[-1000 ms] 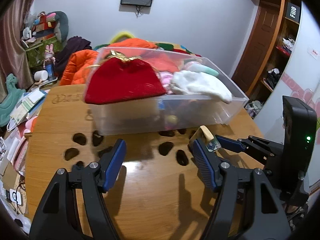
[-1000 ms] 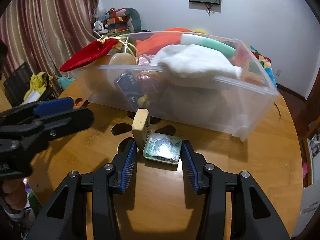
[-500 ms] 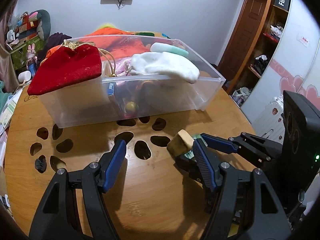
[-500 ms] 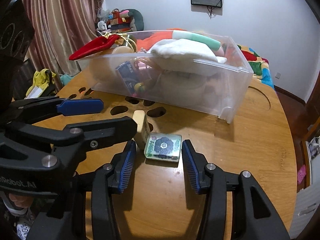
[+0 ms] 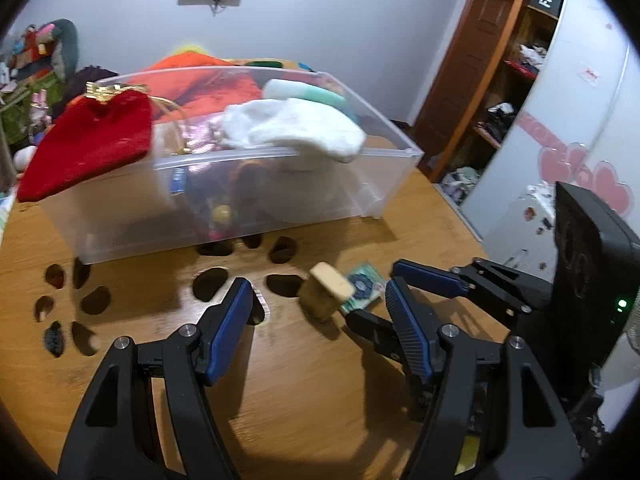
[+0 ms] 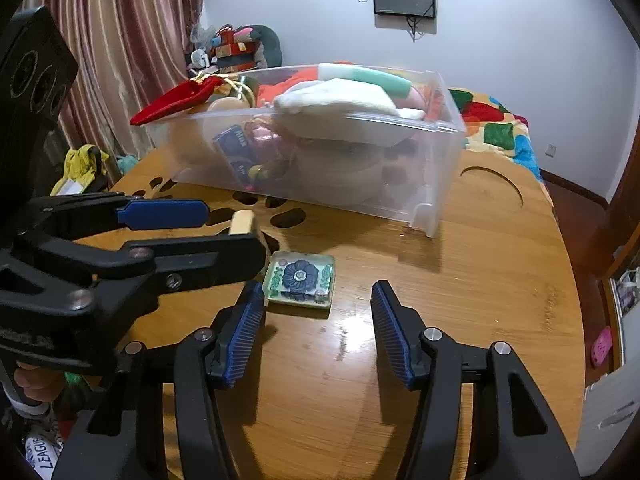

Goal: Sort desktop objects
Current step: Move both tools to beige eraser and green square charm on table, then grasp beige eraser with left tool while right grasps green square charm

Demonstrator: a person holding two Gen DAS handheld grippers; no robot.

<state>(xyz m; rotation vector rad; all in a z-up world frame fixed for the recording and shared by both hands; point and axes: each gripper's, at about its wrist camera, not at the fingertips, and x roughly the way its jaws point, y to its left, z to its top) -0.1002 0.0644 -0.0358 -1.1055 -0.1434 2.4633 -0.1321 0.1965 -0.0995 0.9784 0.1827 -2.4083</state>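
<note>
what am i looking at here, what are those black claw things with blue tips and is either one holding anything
They are two hand-held grippers, one in each of a person's hands, no robot arm. Each carries a camera looking along its jaws, so one picture is from the left gripper and the other from the right gripper.

On the wooden table sit a clear plastic bin full of soft things, with a red pouch draped over its rim, a flat green patterned tile and a small beige block.

Neither holds anything. The right jaws have just been opening; the tile lies just ahead of them. The left jaws stand open over bare table.
</note>
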